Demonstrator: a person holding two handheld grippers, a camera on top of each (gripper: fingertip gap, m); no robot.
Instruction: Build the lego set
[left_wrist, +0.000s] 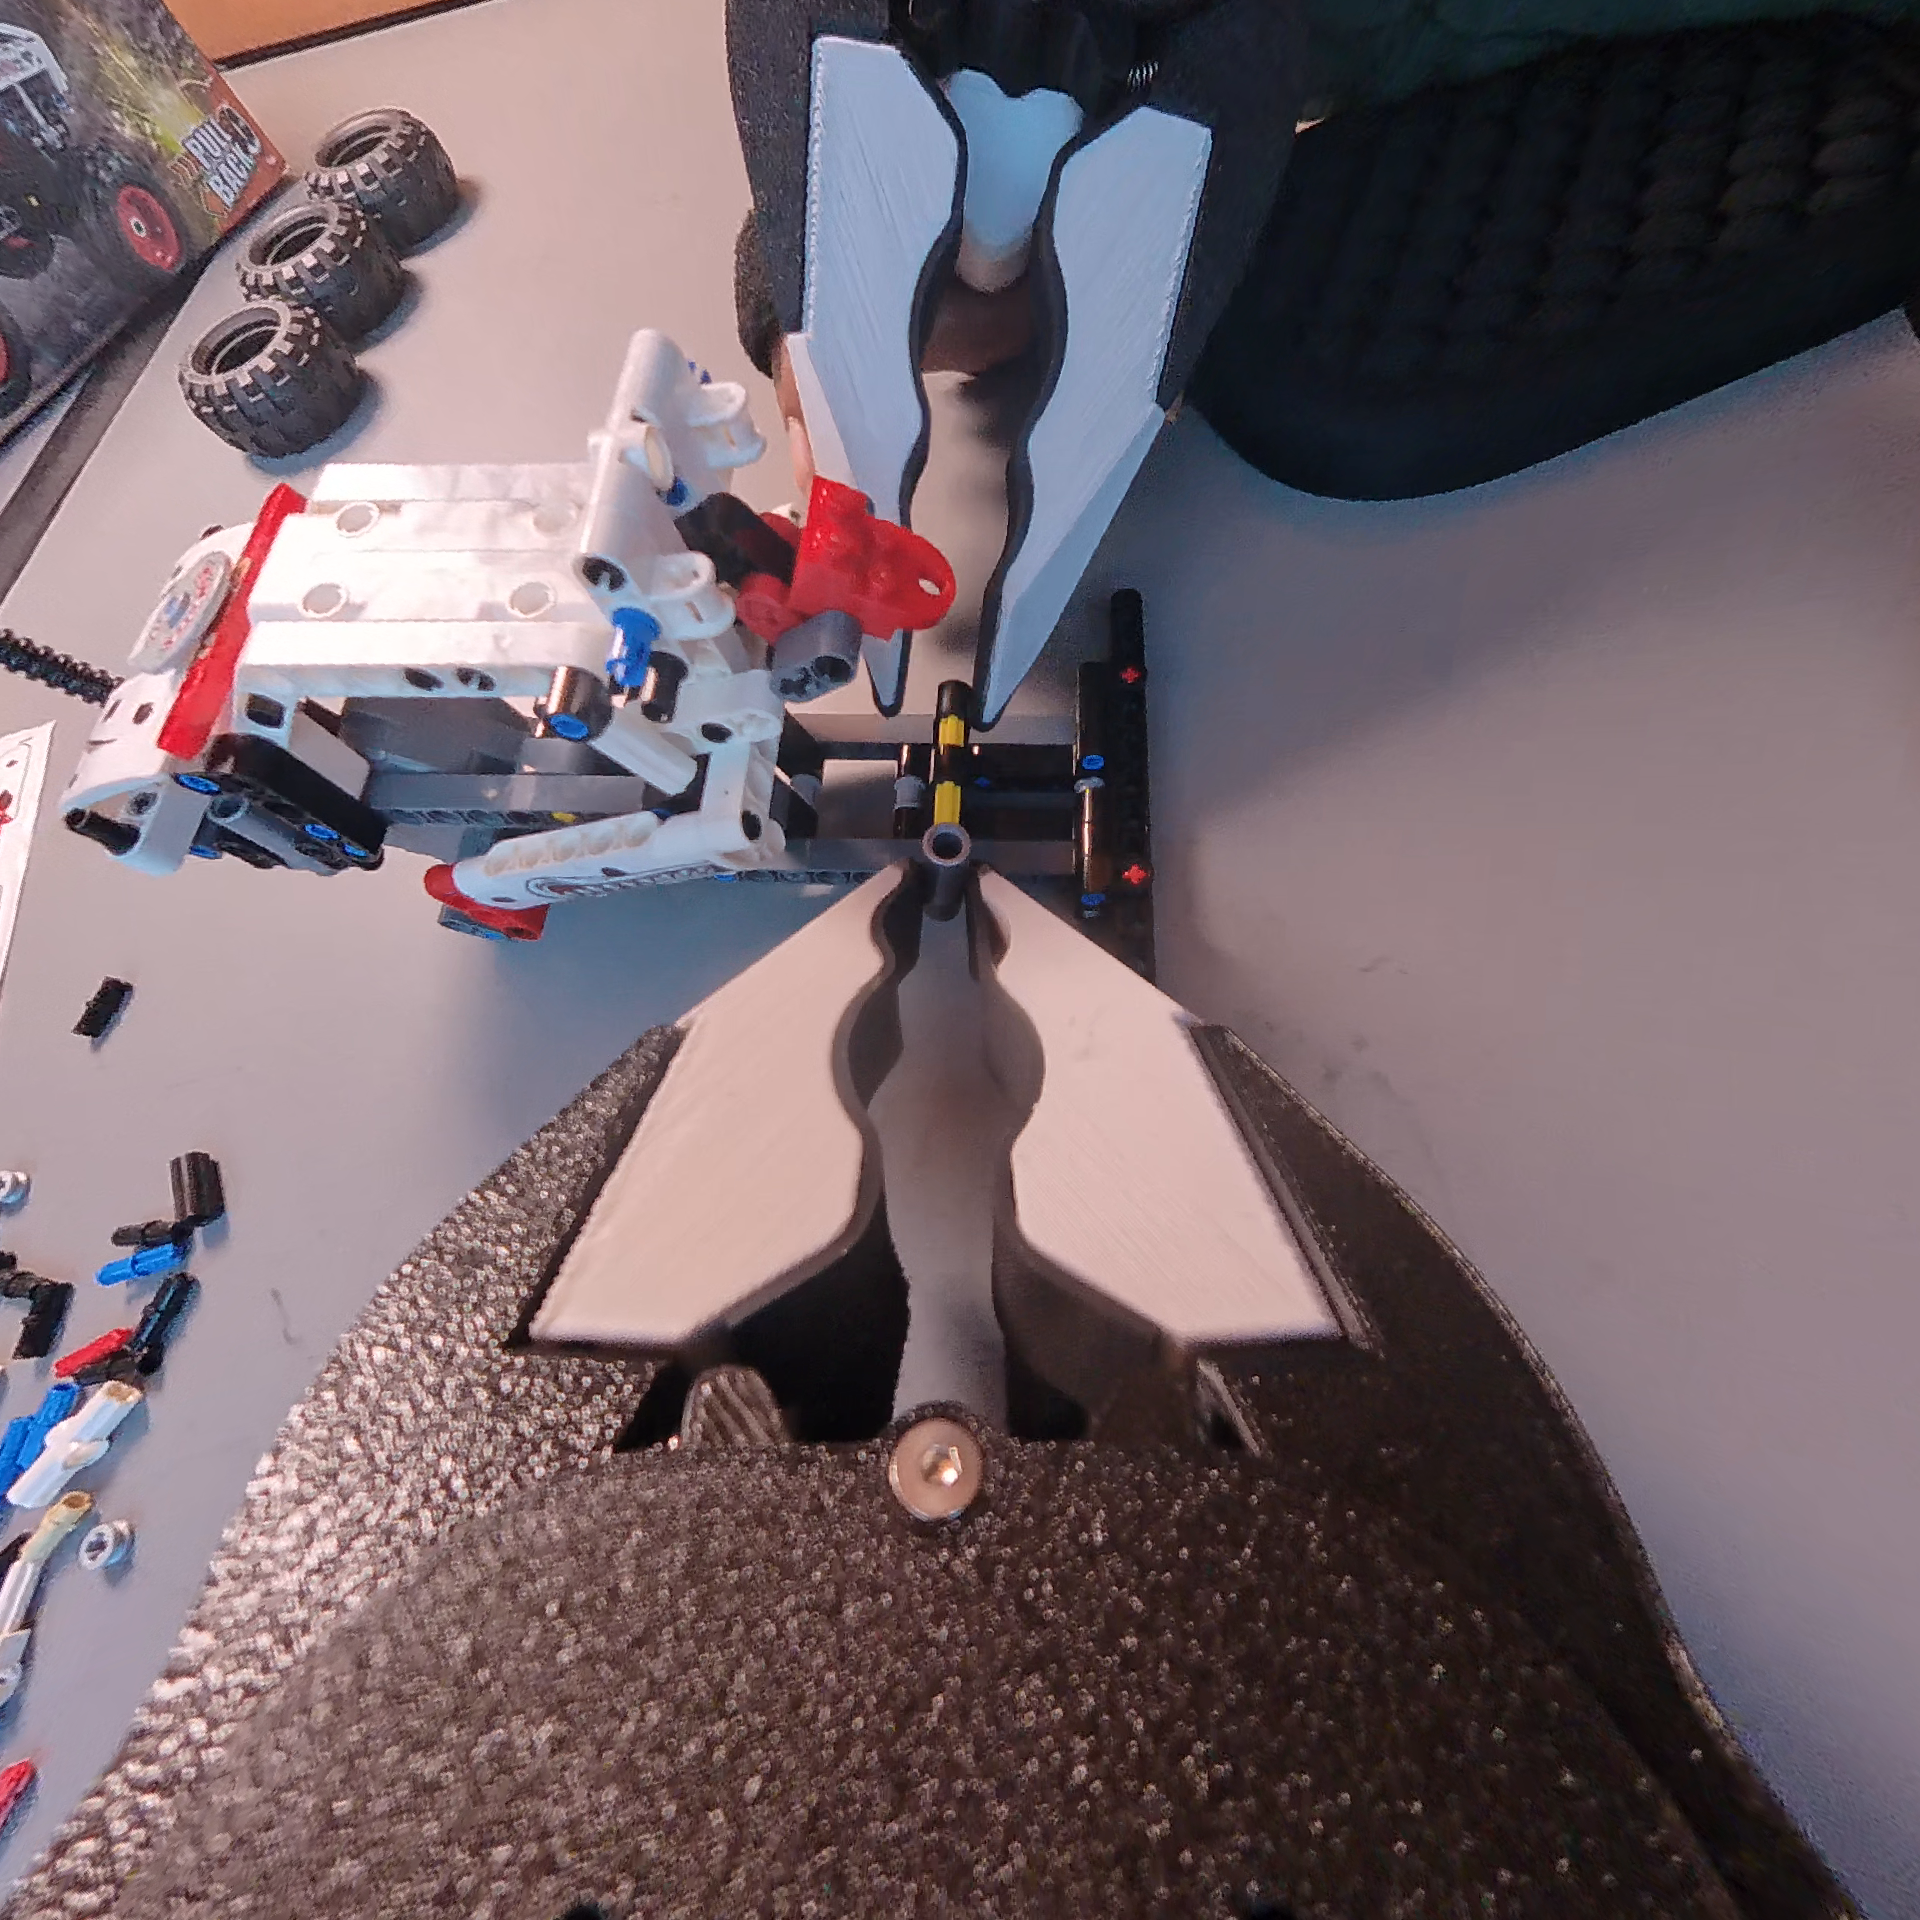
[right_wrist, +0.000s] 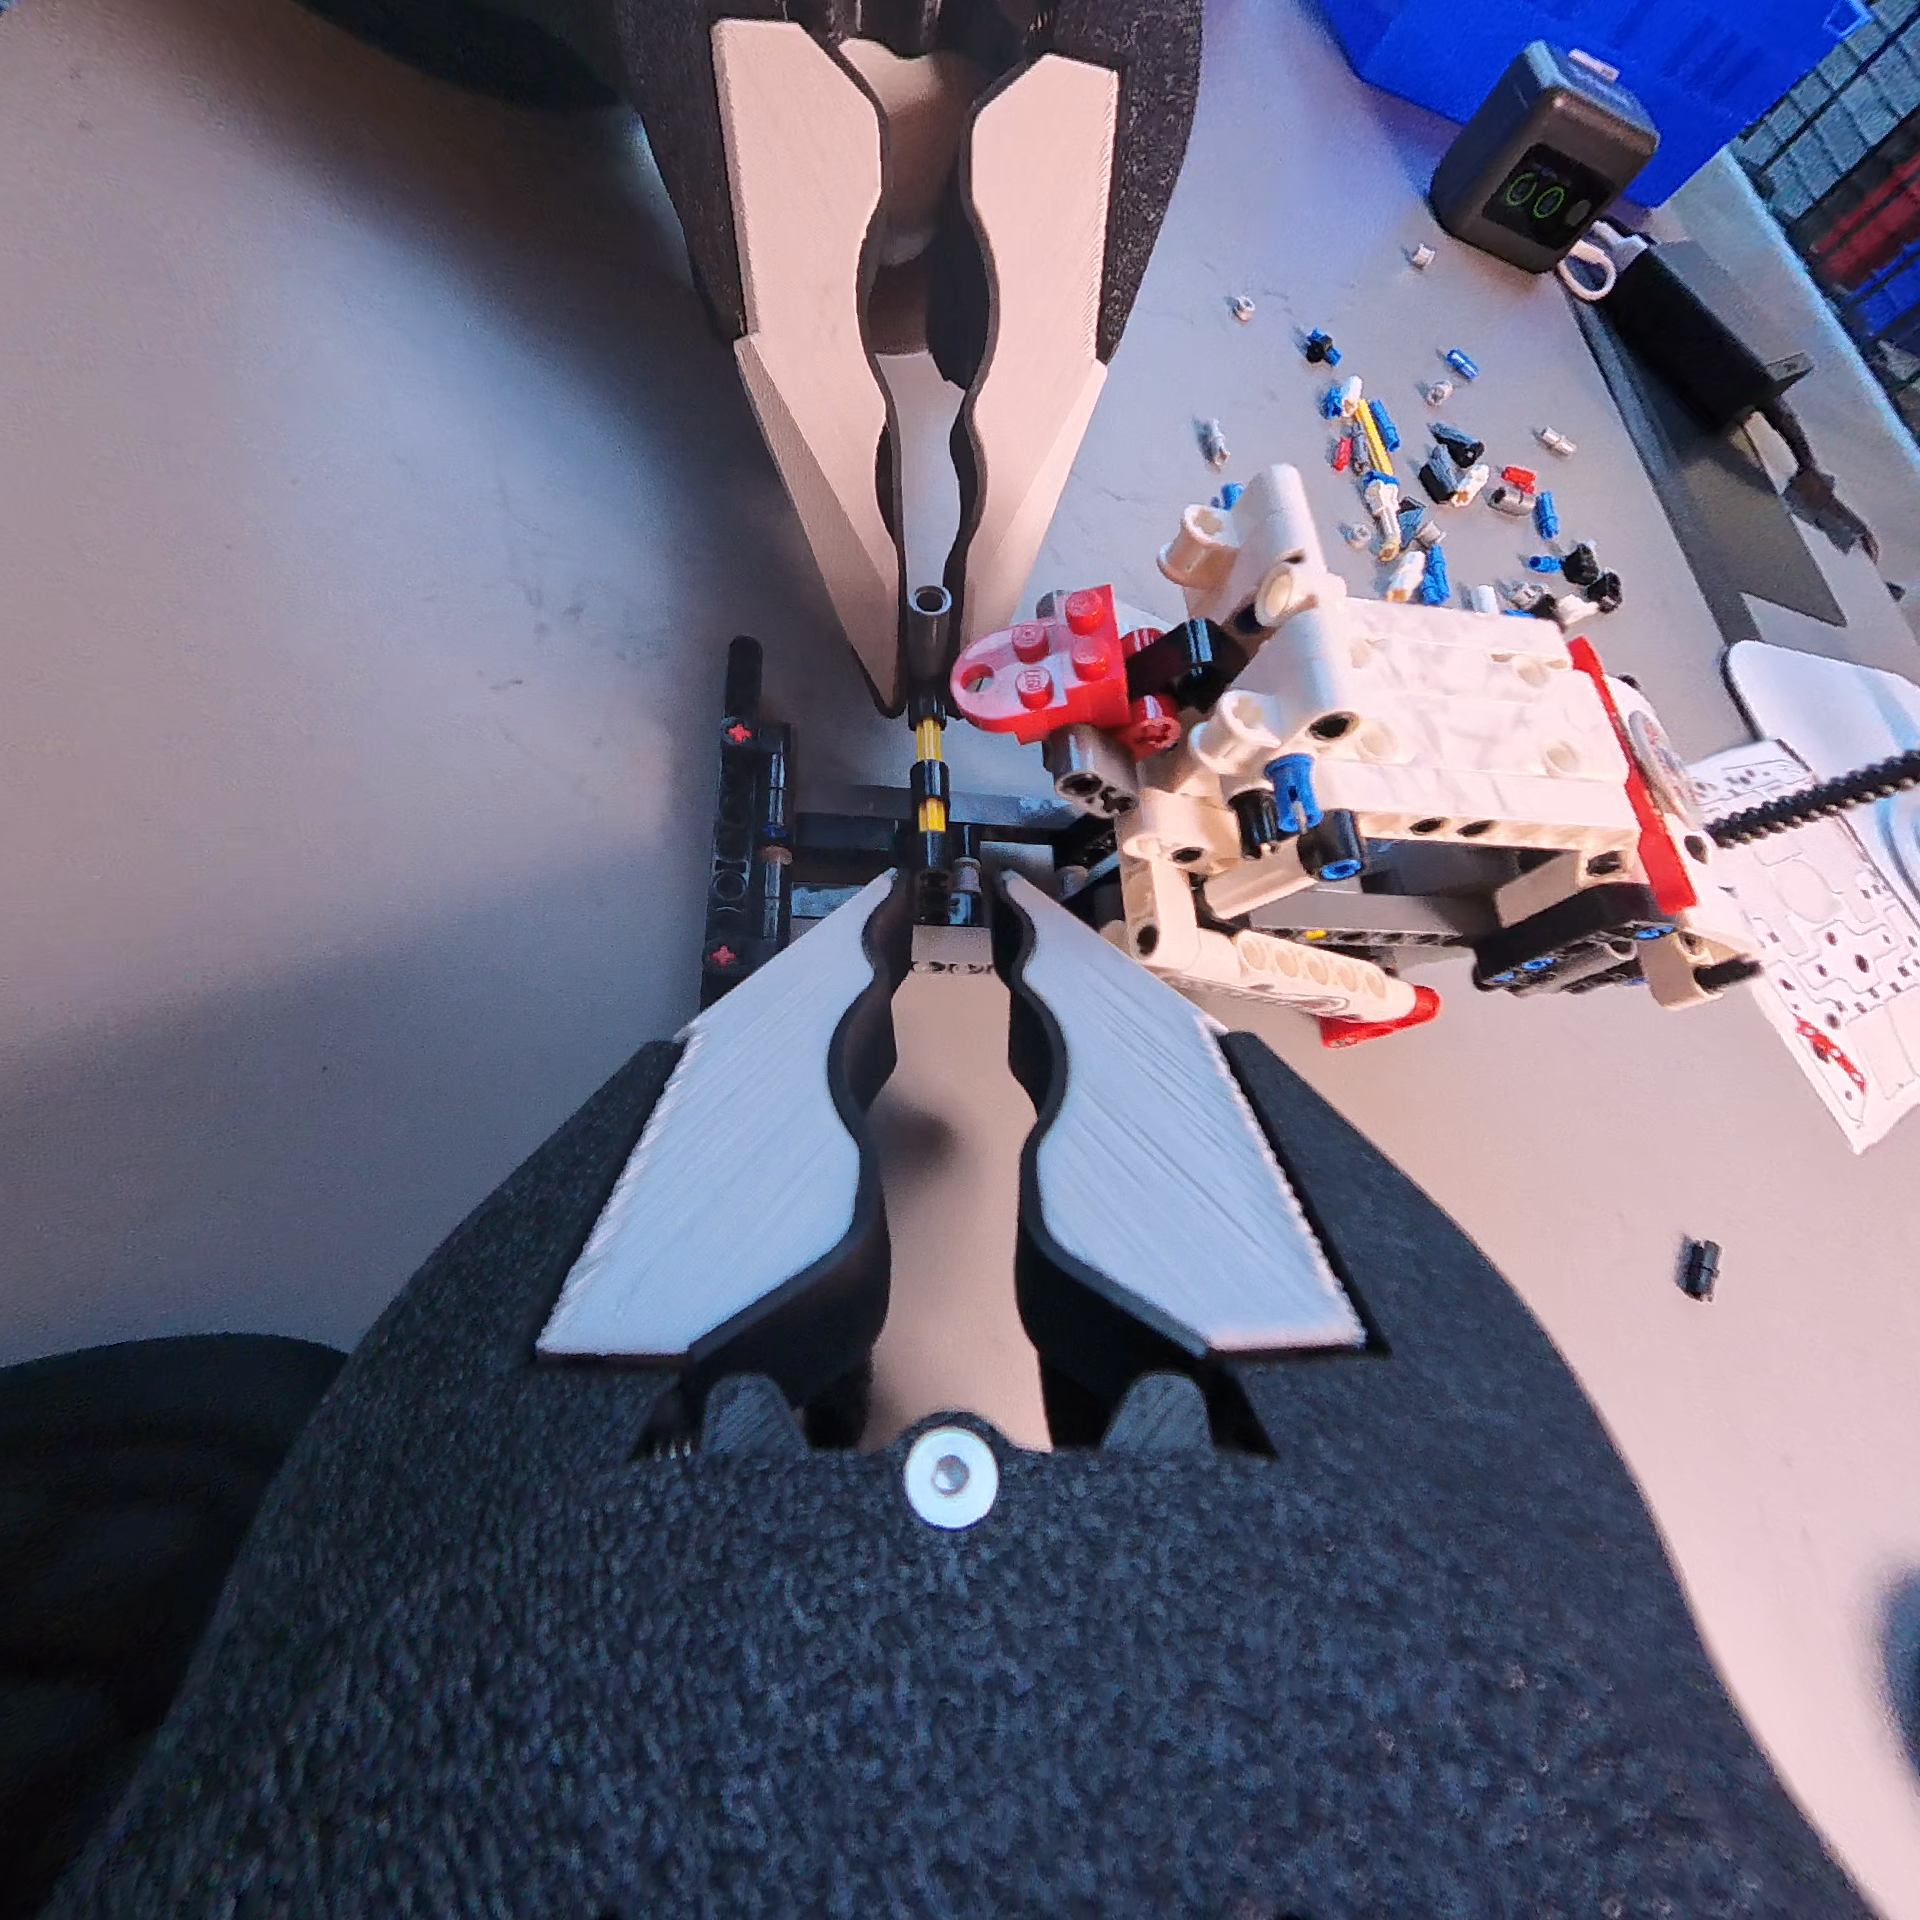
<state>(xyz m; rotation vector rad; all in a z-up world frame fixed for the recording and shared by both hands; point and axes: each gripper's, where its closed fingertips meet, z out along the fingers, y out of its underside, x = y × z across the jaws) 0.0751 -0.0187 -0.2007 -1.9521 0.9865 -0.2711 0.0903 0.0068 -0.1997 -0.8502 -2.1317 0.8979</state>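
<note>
Left wrist view: left claw (left_wrist: 943, 883) pinches grey tube (left_wrist: 943, 868); right claw (left_wrist: 935, 707) grips yellow axle (left_wrist: 948, 732).

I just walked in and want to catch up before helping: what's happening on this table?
A person with two handheld grippers is building a white, red and black lego truck on a grey table. The left gripper is shut on a small grey tube at the bare rear chassis; the right gripper grips the yellow-and-black axle from the opposite side. Three tyres and loose pieces lie unused.
</note>
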